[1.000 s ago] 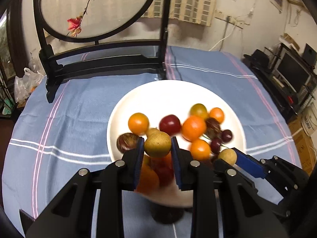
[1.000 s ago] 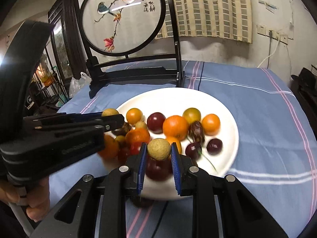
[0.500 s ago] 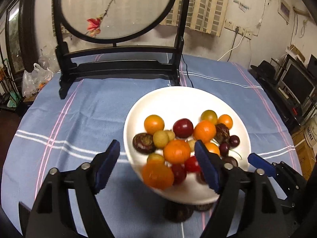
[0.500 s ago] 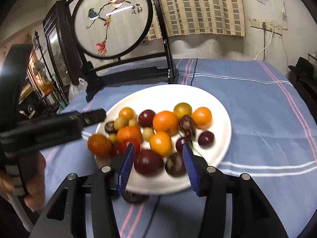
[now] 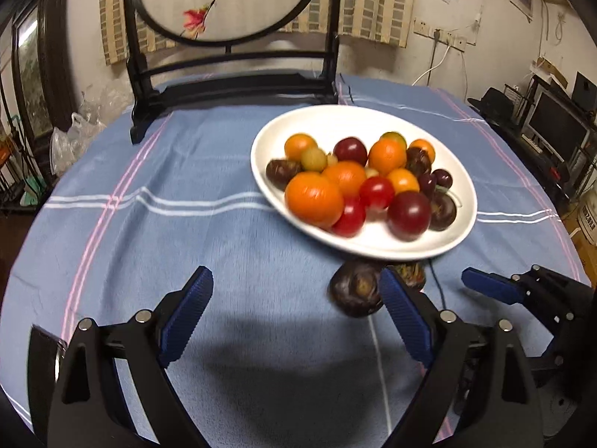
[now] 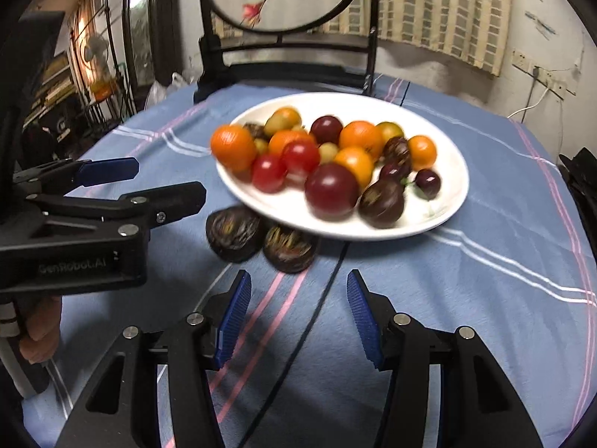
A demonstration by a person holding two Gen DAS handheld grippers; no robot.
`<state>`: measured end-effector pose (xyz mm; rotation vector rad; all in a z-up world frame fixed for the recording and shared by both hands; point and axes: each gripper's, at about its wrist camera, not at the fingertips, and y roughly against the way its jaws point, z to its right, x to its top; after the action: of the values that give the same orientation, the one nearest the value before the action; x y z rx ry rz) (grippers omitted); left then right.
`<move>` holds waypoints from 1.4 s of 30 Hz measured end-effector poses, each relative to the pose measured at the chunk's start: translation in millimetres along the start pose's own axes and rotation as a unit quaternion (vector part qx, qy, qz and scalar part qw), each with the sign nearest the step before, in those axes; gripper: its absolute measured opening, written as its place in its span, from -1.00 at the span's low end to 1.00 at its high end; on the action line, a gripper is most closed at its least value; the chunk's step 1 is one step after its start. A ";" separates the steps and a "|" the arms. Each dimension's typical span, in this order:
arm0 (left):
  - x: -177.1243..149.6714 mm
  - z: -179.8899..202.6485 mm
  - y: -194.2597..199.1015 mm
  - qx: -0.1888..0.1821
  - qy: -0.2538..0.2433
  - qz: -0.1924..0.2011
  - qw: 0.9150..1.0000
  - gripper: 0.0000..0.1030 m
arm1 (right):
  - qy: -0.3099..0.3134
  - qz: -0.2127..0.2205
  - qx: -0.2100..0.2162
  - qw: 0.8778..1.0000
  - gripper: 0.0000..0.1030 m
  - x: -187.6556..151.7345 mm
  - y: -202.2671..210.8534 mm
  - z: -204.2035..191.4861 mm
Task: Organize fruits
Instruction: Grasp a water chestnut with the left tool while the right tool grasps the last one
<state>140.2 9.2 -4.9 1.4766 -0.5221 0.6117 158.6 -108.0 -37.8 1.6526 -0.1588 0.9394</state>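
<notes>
A white plate [image 6: 453, 171] heaped with glossy round fruit sat at upper centre of the frame on a blue striped cloth over the counter. Two dark, wrinkled fruits [image 6: 235, 232] lay on the cloth against the plate's near rim, just up and left of the right gripper [image 6: 294, 313]. The left gripper [image 5: 294, 321] was nearer. Both jaws were opening, nothing between them.

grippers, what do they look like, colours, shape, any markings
Both are black plastic two-finger tools with silver screw heads at the joints. Each finger carries a blue ribbed pad. The left gripper shows pale "GenRobot.AI" lettering on its side in the right wrist view, where a hand wraps its handle. The right gripper shows no markings. No sleeves or cables show.
</notes>
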 end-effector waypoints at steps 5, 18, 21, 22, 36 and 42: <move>-2.9 -13.4 -3.9 0.002 0.012 0.005 1.000 0.72 | 0.003 -0.013 -0.009 1.000 0.05 3.1 -16.2 -5.8; 0.2 -33.2 -14.7 -0.009 0.047 -0.020 0.999 0.72 | -0.021 -0.017 -0.029 0.999 -0.27 19.8 -34.6 -8.5; -1.5 -28.6 -15.4 -0.014 0.037 -0.022 0.999 0.72 | -0.048 -0.017 -0.017 0.999 -0.27 13.8 -20.5 2.4; -2.2 -26.2 -15.2 -0.017 0.033 -0.022 0.999 0.72 | -0.056 -0.015 -0.015 0.998 -0.27 11.6 -16.1 7.4; -19.0 20.2 -35.5 -0.051 -0.007 -0.055 0.997 0.30 | -0.136 0.023 0.016 0.990 -0.27 0.6 12.4 51.2; -19.1 37.4 -38.7 -0.030 -0.043 -0.037 0.998 -0.02 | -0.134 0.022 0.015 0.991 -0.26 1.2 11.3 51.7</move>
<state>153.4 -29.1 -45.2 1.4628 -0.5449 0.4716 178.3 -156.2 -28.9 1.8048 -0.3656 0.7524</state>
